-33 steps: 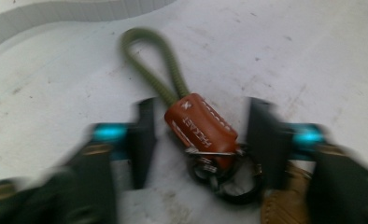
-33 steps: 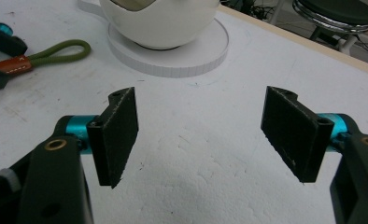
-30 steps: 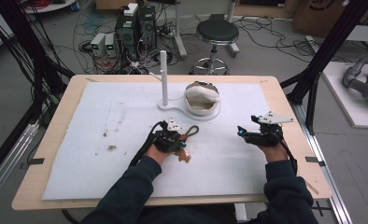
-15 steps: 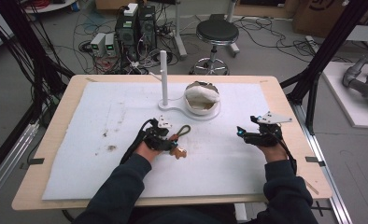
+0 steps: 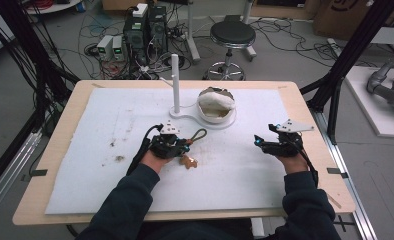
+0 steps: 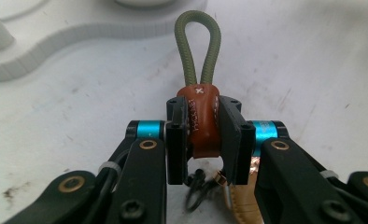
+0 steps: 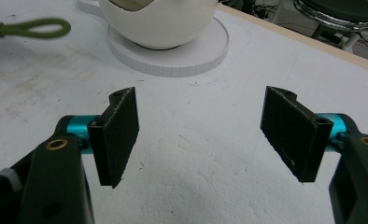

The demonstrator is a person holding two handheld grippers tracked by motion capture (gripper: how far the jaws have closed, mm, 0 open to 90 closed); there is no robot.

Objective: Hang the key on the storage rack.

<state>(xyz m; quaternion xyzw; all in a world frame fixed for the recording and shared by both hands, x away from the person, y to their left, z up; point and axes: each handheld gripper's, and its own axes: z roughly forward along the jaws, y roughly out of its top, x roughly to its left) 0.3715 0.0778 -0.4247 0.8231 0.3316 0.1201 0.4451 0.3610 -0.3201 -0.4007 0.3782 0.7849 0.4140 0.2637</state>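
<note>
Work in hand: picking up the key strap (image 6: pixel 200 122), a brown leather tab with a green cord loop (image 6: pixel 197 44) at one end, and I'd guess hanging it on the white post (image 5: pixel 175 82) behind it.

Left tongs (image 6: pixel 204 135): just been closing, and now they're clamped on the leather tab, pads pressing it from both sides. Loop pokes straight out past the tips, pretty much centred.

Where the strap is: in my left tongs (image 5: pixel 179 145), left of the middle of the white mat (image 5: pixel 85 165) on the desk (image 5: pixel 310 110). From above, the loop (image 5: pixel 199 134) points toward the stand and a tan tail (image 5: pixel 188 161) with some metal bits hangs out the back near my hand. Can't tell if it's fully off the mat or dragging.

Right tongs (image 7: pixel 205 135): wide open, nothing between the pads, parked over bare mat on the right side (image 5: pixel 267 144), well apart from the strap.

Stand: the post and the white bowl (image 5: pixel 216 105) share one flat base (image 5: pixel 185 116), just beyond the loop. Bowl has something pale in it, can't make out what.

Done so far: grip looks solid, so the pickup is basically sorted.

Left to do: carrying it over and slipping the loop over the post, if that's the plan. Loop isn't near the post's top yet.

Watch out for: the loop is narrow, so lining it up will be fiddly.
</note>
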